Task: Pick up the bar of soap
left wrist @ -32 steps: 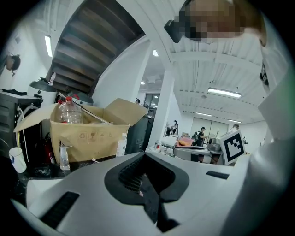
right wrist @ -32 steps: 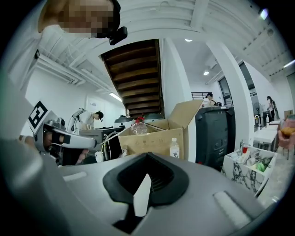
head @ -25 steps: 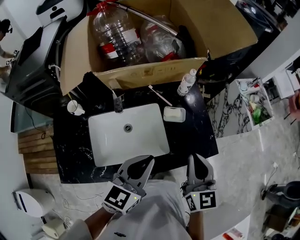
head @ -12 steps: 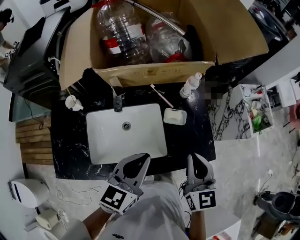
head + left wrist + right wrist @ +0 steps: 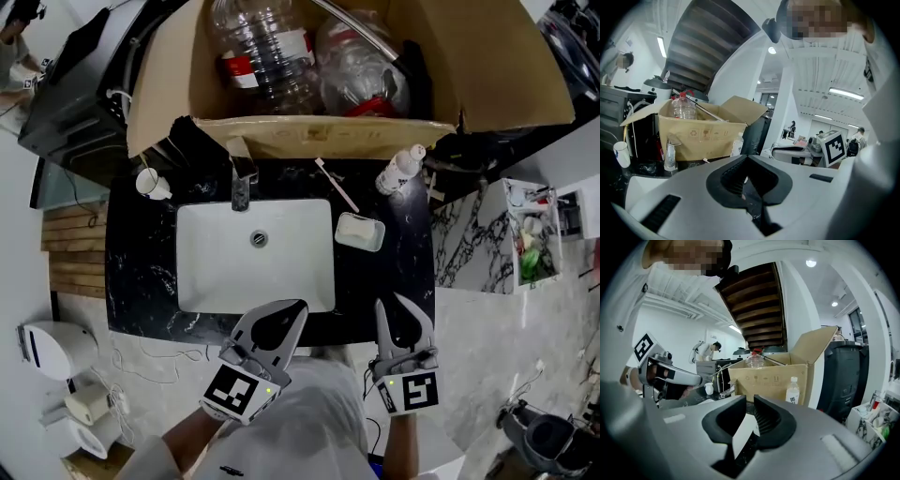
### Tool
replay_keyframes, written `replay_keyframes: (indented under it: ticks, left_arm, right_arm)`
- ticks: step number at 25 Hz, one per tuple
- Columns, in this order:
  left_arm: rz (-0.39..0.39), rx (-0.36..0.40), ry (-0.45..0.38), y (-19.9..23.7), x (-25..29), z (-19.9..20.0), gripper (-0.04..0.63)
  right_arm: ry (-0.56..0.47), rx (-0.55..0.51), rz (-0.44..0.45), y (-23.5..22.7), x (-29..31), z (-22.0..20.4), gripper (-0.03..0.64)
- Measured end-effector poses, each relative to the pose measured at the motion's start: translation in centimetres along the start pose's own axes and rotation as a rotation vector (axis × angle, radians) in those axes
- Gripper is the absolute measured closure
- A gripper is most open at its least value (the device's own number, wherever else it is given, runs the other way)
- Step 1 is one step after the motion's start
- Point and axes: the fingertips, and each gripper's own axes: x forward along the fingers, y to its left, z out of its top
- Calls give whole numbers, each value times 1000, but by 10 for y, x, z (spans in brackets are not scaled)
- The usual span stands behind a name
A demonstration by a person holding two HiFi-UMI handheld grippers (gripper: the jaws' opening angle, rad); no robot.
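Nearest, at the front edge of the tabletop (image 5: 141,272), the left hand-held gripper (image 5: 296,309) is seen clenched w/ nothing in it. The right hand-held gripper (image 5: 394,311) has just been opening: jaws parted a little, nothing btw. them. Further in, the sink (image 5: 206,281) is set ahead of the left one. Just right of the sink, the bar of soap (image 5: 360,231) is laid on the tabletop, untouched, apart from both. It is found ahead of the right hand-held gripper and slightly to its left. That one is judged the nearer, so the reach is prob. best made w/ it. The soap's long axis is run approx. across the line of approach, tilted a bit, so the short side is offered to the jaws. Farthest, a toothbrush (image 5: 336,185), a bottle (image 5: 397,172) and a cardboard box (image 5: 309,139) are seen.
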Motion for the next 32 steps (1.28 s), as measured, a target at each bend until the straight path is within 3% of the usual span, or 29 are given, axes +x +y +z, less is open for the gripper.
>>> replay_keyframes:
  ticks: [6,15,23,32]
  left_arm:
    - [39,11,12,3,17,-7,595]
    - [110,-70,37,14,37,-9,595]
    - [133,-84,59,21,52,-22,595]
    - [156,-86,50,30,64,-24,595]
  right_arm:
    - [52,-51,91,-14,25,-8,522]
    - [217,-137,224,-29,65,-22,500]
    - [322,-263,347,-38,96,-48,440]
    - [423,-392,443,-47,119,-79,439]
